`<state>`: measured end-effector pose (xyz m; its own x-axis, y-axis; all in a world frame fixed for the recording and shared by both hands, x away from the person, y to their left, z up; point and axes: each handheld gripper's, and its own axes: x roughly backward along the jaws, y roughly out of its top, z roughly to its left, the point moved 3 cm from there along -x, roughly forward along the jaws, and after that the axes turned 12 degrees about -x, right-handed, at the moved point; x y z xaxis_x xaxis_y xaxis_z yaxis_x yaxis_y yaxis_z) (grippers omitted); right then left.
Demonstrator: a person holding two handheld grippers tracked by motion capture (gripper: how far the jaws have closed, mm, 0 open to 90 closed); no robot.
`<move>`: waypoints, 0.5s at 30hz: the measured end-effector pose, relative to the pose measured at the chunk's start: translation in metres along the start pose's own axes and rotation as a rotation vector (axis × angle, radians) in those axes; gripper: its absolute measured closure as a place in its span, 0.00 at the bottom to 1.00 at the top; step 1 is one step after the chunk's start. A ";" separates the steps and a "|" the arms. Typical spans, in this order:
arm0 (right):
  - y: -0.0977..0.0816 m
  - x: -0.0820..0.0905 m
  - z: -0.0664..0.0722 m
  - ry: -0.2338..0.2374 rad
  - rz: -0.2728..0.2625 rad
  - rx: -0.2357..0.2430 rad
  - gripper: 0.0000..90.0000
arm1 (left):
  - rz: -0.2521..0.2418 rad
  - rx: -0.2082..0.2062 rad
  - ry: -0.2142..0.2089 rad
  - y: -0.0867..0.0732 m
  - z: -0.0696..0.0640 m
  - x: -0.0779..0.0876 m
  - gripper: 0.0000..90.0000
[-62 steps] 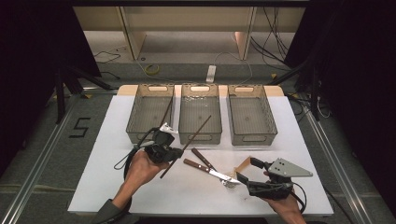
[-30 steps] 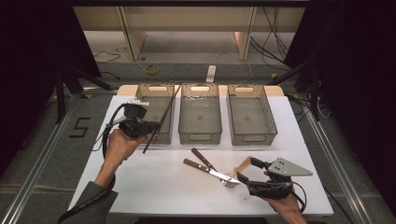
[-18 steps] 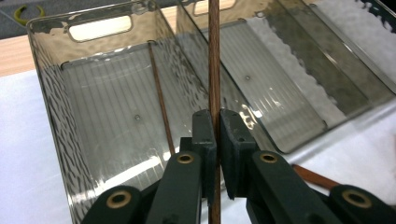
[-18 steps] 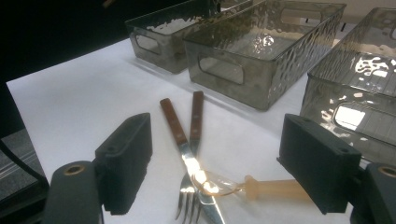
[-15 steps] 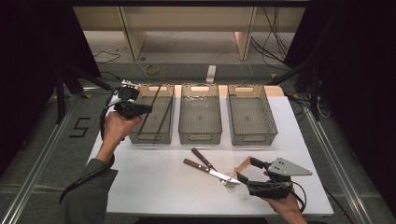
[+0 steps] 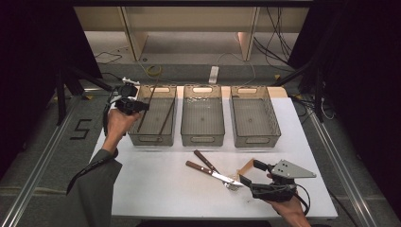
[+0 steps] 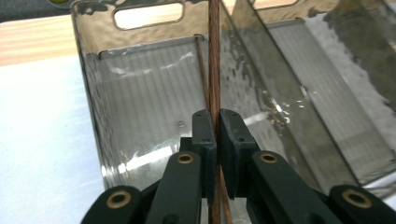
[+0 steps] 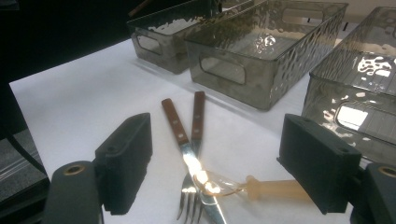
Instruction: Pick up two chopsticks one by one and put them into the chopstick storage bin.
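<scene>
A thin, reddish-brown chopstick [image 7: 214, 70] is pinched between the closed jaws of the left gripper [image 6: 135, 107], slanting over the leftmost smoked-plastic bin [image 6: 139, 138], where a second chopstick [image 6: 165, 119] lies. The right gripper [image 6: 249, 173] rests wide apart, empty, on the white table [image 6: 156, 189], amid dark surroundings.

Tool [image 8: 217, 163] open wide — fork [image 8: 187, 186], knife [image 8: 180, 135], spoon [image 8: 247, 186] between, bins [image 8: 261, 60] beyond.

A lab: black curtains [image 6: 28, 71], floor cables [image 6: 279, 38], taped table [image 6: 156, 189].
</scene>
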<state>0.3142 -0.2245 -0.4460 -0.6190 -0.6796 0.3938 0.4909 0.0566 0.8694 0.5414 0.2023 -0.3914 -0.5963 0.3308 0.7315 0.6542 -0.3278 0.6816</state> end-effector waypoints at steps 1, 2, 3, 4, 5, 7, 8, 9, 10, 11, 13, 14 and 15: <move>0.000 0.000 0.000 -0.001 0.002 0.000 0.29 | 0.001 0.001 0.001 0.000 0.001 -0.001 0.94; 0.000 0.000 0.000 -0.001 0.003 0.000 0.29 | 0.003 0.001 0.003 -0.001 0.001 -0.003 0.94; 0.000 -0.001 0.000 -0.001 0.003 0.000 0.29 | 0.001 0.003 0.006 -0.001 0.002 -0.005 0.94; 0.000 -0.001 0.000 0.000 0.003 -0.001 0.29 | 0.005 0.001 0.007 -0.002 0.002 -0.006 0.94; 0.000 -0.001 0.000 0.000 0.003 0.000 0.29 | 0.006 0.002 0.004 -0.002 0.002 -0.007 0.94; 0.000 -0.001 0.000 0.000 0.004 0.001 0.29 | 0.002 0.004 0.006 -0.002 0.001 -0.010 0.94; 0.000 -0.001 0.000 0.001 0.003 -0.001 0.29 | 0.002 0.002 0.004 -0.002 0.001 -0.011 0.94; 0.000 0.000 0.000 0.001 0.002 -0.002 0.29 | 0.008 -0.003 0.003 -0.002 0.000 -0.012 0.94; 0.000 0.000 0.000 0.001 0.002 -0.003 0.29 | 0.004 -0.008 0.008 -0.002 -0.001 -0.013 0.94; 0.000 0.000 0.000 0.001 0.002 -0.003 0.29 | 0.008 -0.008 0.007 -0.001 -0.002 -0.014 0.94; 0.000 0.000 0.000 0.002 0.002 -0.002 0.29 | 0.002 -0.010 0.011 -0.001 -0.003 -0.016 0.94; 0.000 0.000 0.000 0.002 0.001 -0.003 0.29 | 0.002 -0.016 0.014 0.000 -0.003 -0.017 0.94; 0.000 0.000 0.000 0.003 0.002 -0.004 0.29 | -0.002 -0.011 0.011 0.000 -0.003 -0.018 0.94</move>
<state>0.3146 -0.2244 -0.4464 -0.6163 -0.6817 0.3944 0.4943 0.0551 0.8676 0.5505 0.1934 -0.4043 -0.6027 0.3214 0.7304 0.6481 -0.3368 0.6830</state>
